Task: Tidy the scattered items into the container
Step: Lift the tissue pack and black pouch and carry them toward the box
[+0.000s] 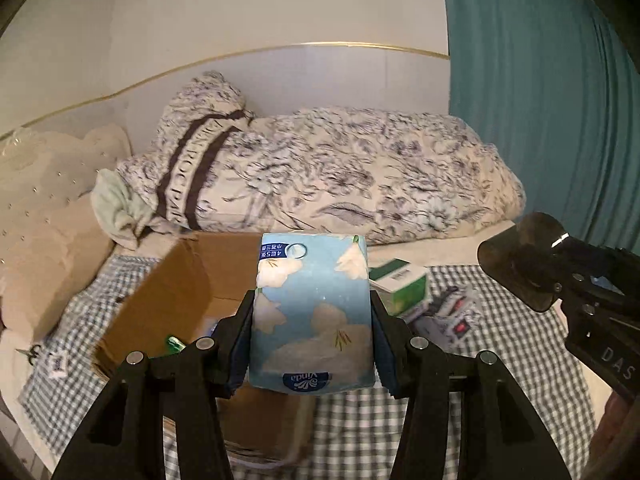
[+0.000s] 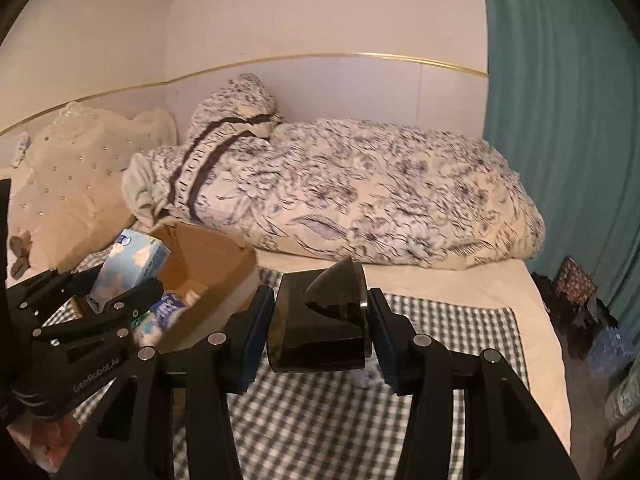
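Teal curtain [image 2: 560,120] hangs along the right side of the room, and a flowered duvet [image 1: 340,176] lies bunched against the bed's far edge. Checked cloth [image 2: 320,412] covers the mattress, with a cardboard box [image 1: 176,292] open towards its left edge. Over the box, the left gripper [image 1: 312,320] pinches a blue tissue pack [image 1: 312,304], long axis pointing away. The right gripper [image 2: 320,320] clamps a black cone-fronted object [image 2: 320,320] above the cloth. A green box [image 1: 404,284] lies beside the carton.
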Available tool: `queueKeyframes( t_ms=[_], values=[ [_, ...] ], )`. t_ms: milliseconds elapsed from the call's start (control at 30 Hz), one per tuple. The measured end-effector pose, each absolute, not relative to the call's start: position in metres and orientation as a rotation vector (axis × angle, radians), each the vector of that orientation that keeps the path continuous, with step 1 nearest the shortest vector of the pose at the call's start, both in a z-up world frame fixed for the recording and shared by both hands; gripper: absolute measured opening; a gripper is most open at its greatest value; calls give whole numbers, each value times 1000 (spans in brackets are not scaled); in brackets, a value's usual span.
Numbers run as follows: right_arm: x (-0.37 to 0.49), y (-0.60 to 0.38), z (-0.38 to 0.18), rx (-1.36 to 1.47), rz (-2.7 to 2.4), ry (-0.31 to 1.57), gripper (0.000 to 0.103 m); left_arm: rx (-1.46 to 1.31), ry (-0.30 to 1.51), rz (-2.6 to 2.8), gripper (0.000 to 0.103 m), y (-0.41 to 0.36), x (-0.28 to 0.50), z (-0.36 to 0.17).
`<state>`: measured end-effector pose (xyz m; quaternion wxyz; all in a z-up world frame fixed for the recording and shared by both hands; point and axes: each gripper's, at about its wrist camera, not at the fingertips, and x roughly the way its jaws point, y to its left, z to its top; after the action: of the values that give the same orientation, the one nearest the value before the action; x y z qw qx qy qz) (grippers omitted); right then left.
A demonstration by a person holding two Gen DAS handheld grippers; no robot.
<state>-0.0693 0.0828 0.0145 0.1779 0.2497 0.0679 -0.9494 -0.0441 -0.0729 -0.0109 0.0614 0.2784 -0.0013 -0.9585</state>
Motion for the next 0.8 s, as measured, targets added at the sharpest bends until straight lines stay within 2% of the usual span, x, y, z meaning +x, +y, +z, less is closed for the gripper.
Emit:
queueKeyframes(
  t_ms=[200,433,800],
  values=[
    [-69,55,21,684,-2657,196,47,793,-4,-2884,52,-102,-41,5],
    [-68,21,20,672,-2608,194,47,743,-95,-2895,52,-126,-38,27],
    [-67,-37,20,647,-2515,222,47,771,65,-2803,52,-197,-42,24]
  ],
)
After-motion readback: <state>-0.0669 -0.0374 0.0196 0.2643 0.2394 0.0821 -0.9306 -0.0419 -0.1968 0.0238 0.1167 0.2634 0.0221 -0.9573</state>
